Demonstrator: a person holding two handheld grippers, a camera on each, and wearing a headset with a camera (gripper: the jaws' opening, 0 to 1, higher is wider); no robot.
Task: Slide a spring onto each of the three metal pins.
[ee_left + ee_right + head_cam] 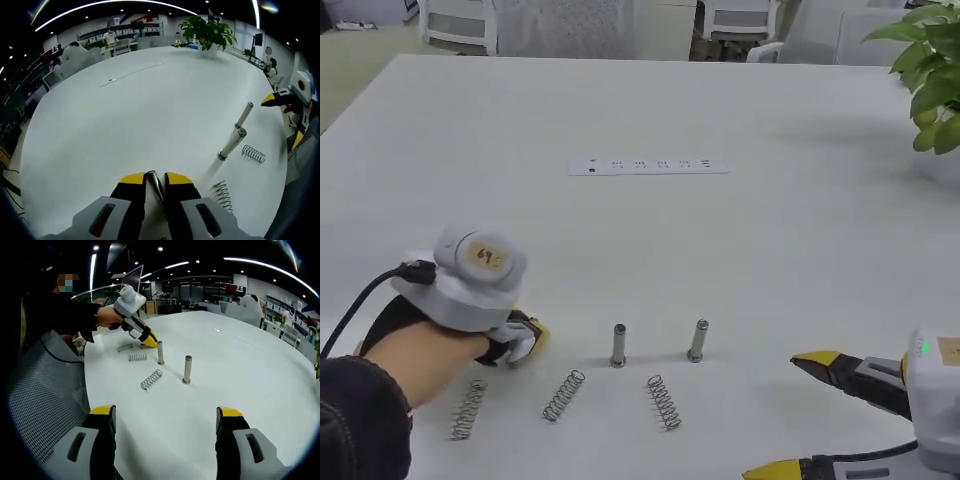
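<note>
Two metal pins stand upright on the white table, the left pin and the right pin. A third pin sits between the jaws of my left gripper, which is shut on it low over the table, left of the standing pins. Three springs lie flat in front: left spring, middle spring, right spring. My right gripper is open and holds nothing, hovering to the right of the pins.
A white power strip lies mid-table farther back. A potted plant stands at the far right corner. Office chairs line the far edge. A mesh chair back is beside the table on the person's side.
</note>
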